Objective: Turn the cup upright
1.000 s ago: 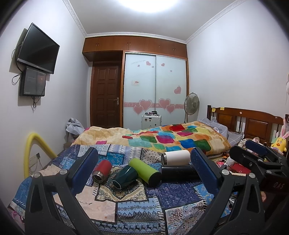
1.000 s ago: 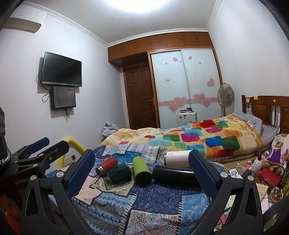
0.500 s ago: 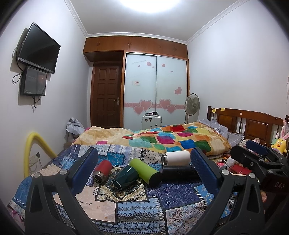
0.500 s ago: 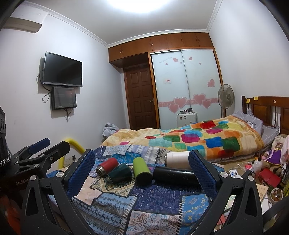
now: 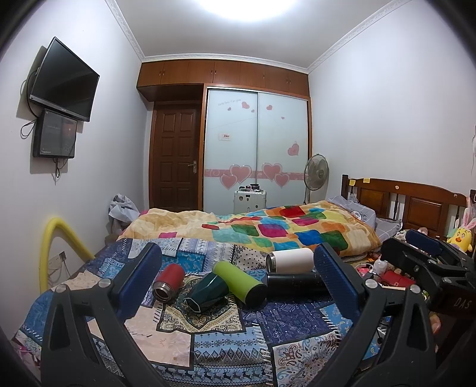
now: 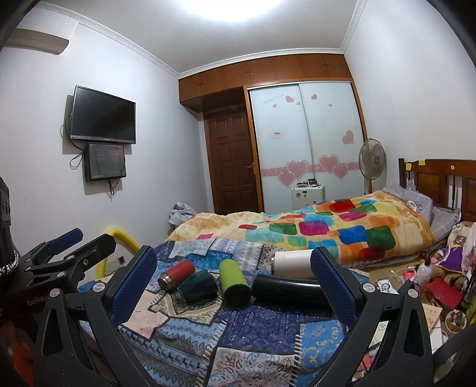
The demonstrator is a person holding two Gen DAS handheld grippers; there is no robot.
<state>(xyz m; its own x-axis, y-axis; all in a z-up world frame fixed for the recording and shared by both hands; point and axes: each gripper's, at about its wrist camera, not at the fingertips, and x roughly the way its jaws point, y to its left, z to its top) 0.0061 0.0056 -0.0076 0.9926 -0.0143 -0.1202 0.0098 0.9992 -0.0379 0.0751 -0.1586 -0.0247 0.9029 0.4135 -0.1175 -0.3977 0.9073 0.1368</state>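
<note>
Dark-green faceted cup (image 5: 205, 293) lying sideways on patchwork quilt (image 5: 226, 336); both grippers (image 5: 236, 285) (image 6: 233, 285) wide, empty; best clamped mid-body, then tipped mouth-up.

1. A ceiling light (image 5: 253, 7) blows out to pure white at the top of both my views, with glare spreading over the ceiling.
2. The room is evenly bright; the walls look faintly lilac.
3. Shadows are soft and short under the cups on the patchwork blanket (image 5: 208, 333).
4. Fisheye bending curves the walls and cornice; the corners go black.
5. Focus is sharp mid-frame; my own blue pads (image 6: 134, 285) look slightly soft.
</note>
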